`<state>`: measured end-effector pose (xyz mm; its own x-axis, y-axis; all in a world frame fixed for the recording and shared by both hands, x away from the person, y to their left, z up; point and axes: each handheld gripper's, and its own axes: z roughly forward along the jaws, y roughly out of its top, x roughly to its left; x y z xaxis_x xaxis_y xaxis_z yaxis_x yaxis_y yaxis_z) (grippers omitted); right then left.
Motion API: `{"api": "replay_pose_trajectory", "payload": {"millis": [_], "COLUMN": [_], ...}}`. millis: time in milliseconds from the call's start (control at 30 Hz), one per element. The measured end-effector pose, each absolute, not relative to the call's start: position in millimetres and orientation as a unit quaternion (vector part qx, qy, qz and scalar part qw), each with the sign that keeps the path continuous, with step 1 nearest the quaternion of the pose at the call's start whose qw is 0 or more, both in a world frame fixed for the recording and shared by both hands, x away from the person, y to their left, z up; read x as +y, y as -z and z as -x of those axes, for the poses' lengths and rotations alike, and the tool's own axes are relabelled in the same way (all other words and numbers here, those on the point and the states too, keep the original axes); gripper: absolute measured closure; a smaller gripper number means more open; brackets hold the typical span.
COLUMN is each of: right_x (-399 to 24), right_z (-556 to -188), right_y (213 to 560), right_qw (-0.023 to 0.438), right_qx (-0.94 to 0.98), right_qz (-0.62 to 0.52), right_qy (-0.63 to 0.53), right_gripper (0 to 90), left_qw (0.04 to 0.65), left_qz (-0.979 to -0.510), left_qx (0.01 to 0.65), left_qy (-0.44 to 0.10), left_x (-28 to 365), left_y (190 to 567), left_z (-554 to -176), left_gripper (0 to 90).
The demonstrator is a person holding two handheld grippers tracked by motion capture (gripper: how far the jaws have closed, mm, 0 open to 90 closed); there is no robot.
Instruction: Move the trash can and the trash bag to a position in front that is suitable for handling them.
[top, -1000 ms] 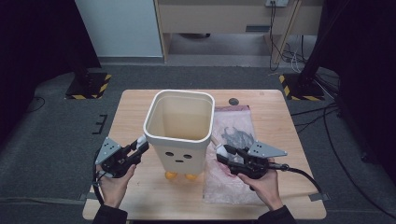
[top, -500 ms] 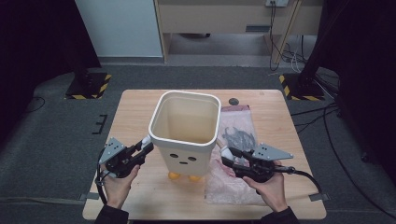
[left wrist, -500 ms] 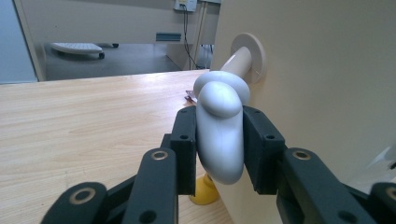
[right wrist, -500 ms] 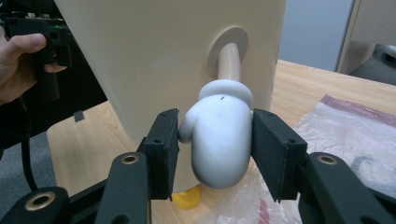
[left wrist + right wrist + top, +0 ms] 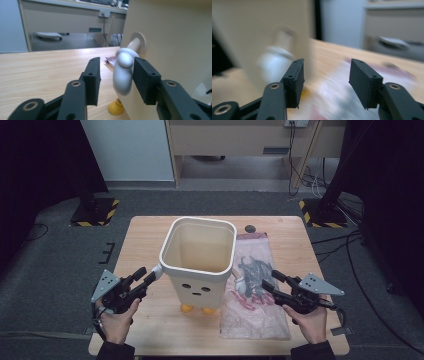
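Flanking: left gripper (image 5: pixel 145 280) and right gripper (image 5: pixel 270 287) sit on either side of the bin (image 5: pixel 199 261), likely so it can be taken by its two side arms at once.
Bin: a cream, square, open-topped tub with a dot-and-dash face and small orange feet (image 5: pixel 186 308), standing upright near the table's (image 5: pixel 140 235) middle; it looks empty inside.
Left arm of bin: a short peg ending in a pale mitt-shaped knob (image 5: pixel 123 71), sticking out of the side wall; it offers a ready handle at jaw height.
Left jaws: open, with the knob between them; in the left gripper view it lies against or very near one pad (image 5: pixel 145 80), with a clear gap to the other. Nothing is clamped yet.
Right arm of bin: a white knob (image 5: pixel 239 281) on the opposite wall, just beside the right gripper's tips.
Right jaws: spread wide, holding nothing; the right gripper view is blurred, so how close the knob lies I cannot tell.
Bag: a clear plastic bag (image 5: pixel 255 315) with dark and red contents lies flat to the right of the bin, under the right gripper, touching or just beside the bin's base.
Judgement: closing both jaws on the knobs seems the step in hand; an uneven grip could tilt the bin.
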<state>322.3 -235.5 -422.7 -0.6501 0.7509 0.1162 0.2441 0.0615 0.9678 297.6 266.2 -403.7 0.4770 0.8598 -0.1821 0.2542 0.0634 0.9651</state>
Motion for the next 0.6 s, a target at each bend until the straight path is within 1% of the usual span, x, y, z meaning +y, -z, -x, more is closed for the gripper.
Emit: {"api": "replay_pose_trajectory", "payload": {"millis": [133, 233, 300, 433, 533, 600], "right_x": [-260.3, -271.4, -275.2, -277.3, -274.1, -270.3], "right_z": [-336.5, -343.7, -347.0, -351.2, -352.2, -352.9], "right_y": [461.9, 490.1, 504.3, 521.3, 525.8, 528.2], "right_qw": [0.229, 0.241, 0.237, 0.229, 0.223, 0.219], "right_qx": [0.687, 0.700, 0.707, 0.725, 0.735, 0.744], "right_qz": [-0.432, -0.462, -0.474, -0.487, -0.484, -0.481], "right_qy": [-0.538, -0.488, -0.467, -0.430, -0.419, -0.409], "right_gripper": [43.8, 43.8, 43.8, 44.6, 48.0, 51.9], "left_qw": [0.580, 0.577, 0.576, 0.577, 0.578, 0.579], "left_qz": [-0.626, -0.630, -0.630, -0.629, -0.627, -0.626], "left_qx": [0.442, 0.441, 0.441, 0.442, 0.444, 0.445], "left_qy": [-0.275, -0.276, -0.275, -0.275, -0.275, -0.274], "left_x": [271.6, 272.6, 272.4, 272.9, 273.5, 273.5], "left_y": [400.6, 401.4, 402.4, 403.7, 404.5, 405.1], "left_z": [-295.3, -295.7, -296.2, -296.9, -297.2, -297.3], "left_gripper": [51.6, 49.0, 47.2, 43.9, 42.8, 42.5]}}
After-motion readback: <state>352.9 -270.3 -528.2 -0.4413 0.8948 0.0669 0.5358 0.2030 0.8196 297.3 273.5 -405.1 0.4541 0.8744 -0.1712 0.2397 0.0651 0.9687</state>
